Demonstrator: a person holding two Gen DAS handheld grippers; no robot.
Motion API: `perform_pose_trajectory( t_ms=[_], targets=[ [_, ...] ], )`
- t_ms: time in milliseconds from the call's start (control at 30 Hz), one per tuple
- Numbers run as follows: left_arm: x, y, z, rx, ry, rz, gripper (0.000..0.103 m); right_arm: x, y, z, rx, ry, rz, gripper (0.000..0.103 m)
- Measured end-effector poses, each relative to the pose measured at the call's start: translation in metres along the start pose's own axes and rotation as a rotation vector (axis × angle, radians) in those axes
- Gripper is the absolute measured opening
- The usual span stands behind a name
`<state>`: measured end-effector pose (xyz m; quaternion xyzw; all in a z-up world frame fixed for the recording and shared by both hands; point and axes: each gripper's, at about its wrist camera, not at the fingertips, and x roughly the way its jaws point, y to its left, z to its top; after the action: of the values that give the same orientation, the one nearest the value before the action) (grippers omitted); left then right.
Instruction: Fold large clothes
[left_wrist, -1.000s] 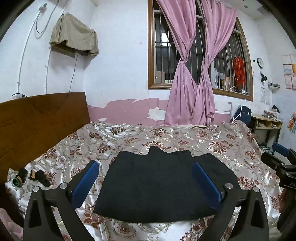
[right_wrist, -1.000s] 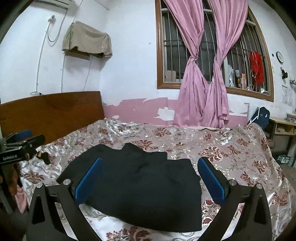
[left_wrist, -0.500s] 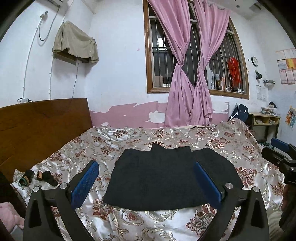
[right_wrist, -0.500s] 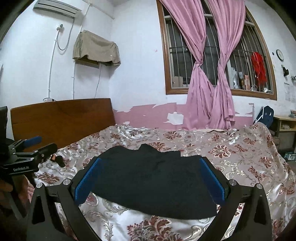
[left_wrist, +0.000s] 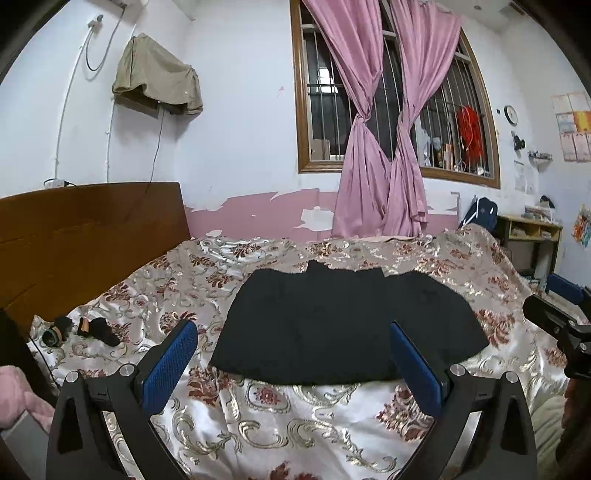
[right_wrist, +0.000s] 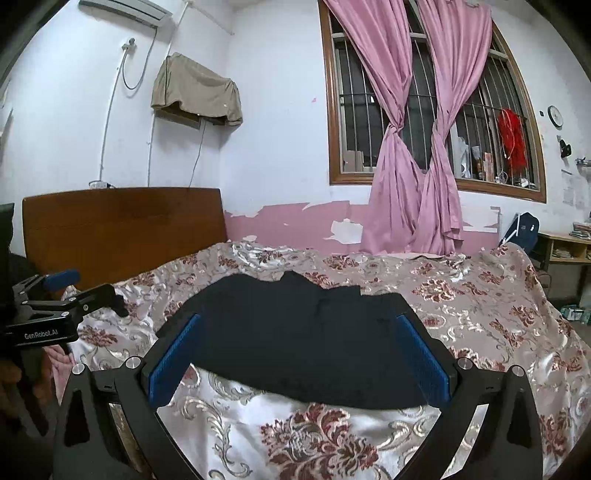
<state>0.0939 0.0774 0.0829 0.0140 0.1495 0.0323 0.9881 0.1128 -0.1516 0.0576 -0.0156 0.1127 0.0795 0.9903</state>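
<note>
A black garment (left_wrist: 332, 328) lies folded flat in a rough rectangle on the floral bedspread (left_wrist: 280, 417); it also shows in the right wrist view (right_wrist: 303, 339). My left gripper (left_wrist: 291, 354) is open and empty, held back from the garment's near edge above the bedspread. My right gripper (right_wrist: 299, 347) is open and empty, also short of the near edge. The right gripper's body shows at the right edge of the left wrist view (left_wrist: 561, 321); the left gripper's body shows at the left edge of the right wrist view (right_wrist: 48, 310).
A wooden headboard (left_wrist: 81, 236) stands at the left. Small dark items (left_wrist: 85, 328) lie on the bed near it. A barred window with pink curtains (left_wrist: 373, 147) is behind. A wooden shelf (left_wrist: 532, 236) stands at the far right.
Both grippers have drawn back and tilted upward from the garment; it now sits farther away in both views. Both stay open and the garment lies still.
</note>
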Motion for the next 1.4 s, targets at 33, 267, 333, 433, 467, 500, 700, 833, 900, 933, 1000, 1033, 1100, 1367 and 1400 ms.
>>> perform_pose_trajectory(
  t_ms=[33, 267, 333, 433, 467, 500, 700, 833, 900, 933, 1000, 1033, 1100, 1367, 1400],
  targets=[
    [0.000, -0.001, -0.004, 0.003, 0.003, 0.000, 0.103, 0.000, 0.001, -0.004, 0.000, 0.006, -0.005, 0.101],
    [0.004, -0.008, -0.039, 0.003, 0.058, -0.028, 0.103, -0.005, -0.001, -0.035, 0.021, 0.045, -0.046, 0.101],
    [0.005, -0.011, -0.043, 0.017, 0.063, -0.018, 0.103, -0.007, -0.004, -0.042, 0.029, 0.050, -0.050, 0.101],
    [0.006, -0.011, -0.049, 0.015, 0.067, -0.017, 0.103, -0.005, -0.010, -0.052, 0.044, 0.071, -0.054, 0.101],
    [0.007, -0.010, -0.051, 0.012, 0.072, -0.016, 0.103, -0.004, -0.011, -0.055, 0.046, 0.076, -0.055, 0.101],
    [0.008, -0.010, -0.053, 0.010, 0.079, -0.014, 0.103, -0.003, -0.013, -0.057, 0.047, 0.080, -0.058, 0.101],
    [0.013, -0.008, -0.064, 0.019, 0.117, 0.002, 0.103, 0.004, -0.017, -0.069, 0.052, 0.115, -0.071, 0.101],
    [0.014, -0.007, -0.065, 0.021, 0.120, 0.005, 0.103, 0.005, -0.016, -0.073, 0.047, 0.130, -0.064, 0.101],
    [0.014, -0.006, -0.066, 0.024, 0.123, 0.007, 0.103, 0.005, -0.015, -0.074, 0.043, 0.133, -0.060, 0.101],
    [0.014, -0.005, -0.067, 0.025, 0.124, 0.006, 0.103, 0.005, -0.014, -0.074, 0.041, 0.134, -0.060, 0.101],
    [0.014, -0.005, -0.067, 0.027, 0.125, 0.007, 0.103, 0.005, -0.014, -0.075, 0.040, 0.137, -0.059, 0.101],
    [0.014, -0.004, -0.067, 0.027, 0.125, 0.007, 0.103, 0.005, -0.014, -0.075, 0.041, 0.138, -0.058, 0.101],
    [0.014, -0.004, -0.067, 0.027, 0.123, 0.008, 0.103, 0.005, -0.014, -0.075, 0.042, 0.141, -0.058, 0.101],
    [0.013, -0.005, -0.065, 0.044, 0.118, 0.001, 0.103, 0.005, -0.016, -0.076, 0.045, 0.142, -0.058, 0.101],
    [0.013, -0.005, -0.064, 0.046, 0.118, 0.001, 0.103, 0.005, -0.016, -0.076, 0.045, 0.142, -0.058, 0.101]
  ],
)
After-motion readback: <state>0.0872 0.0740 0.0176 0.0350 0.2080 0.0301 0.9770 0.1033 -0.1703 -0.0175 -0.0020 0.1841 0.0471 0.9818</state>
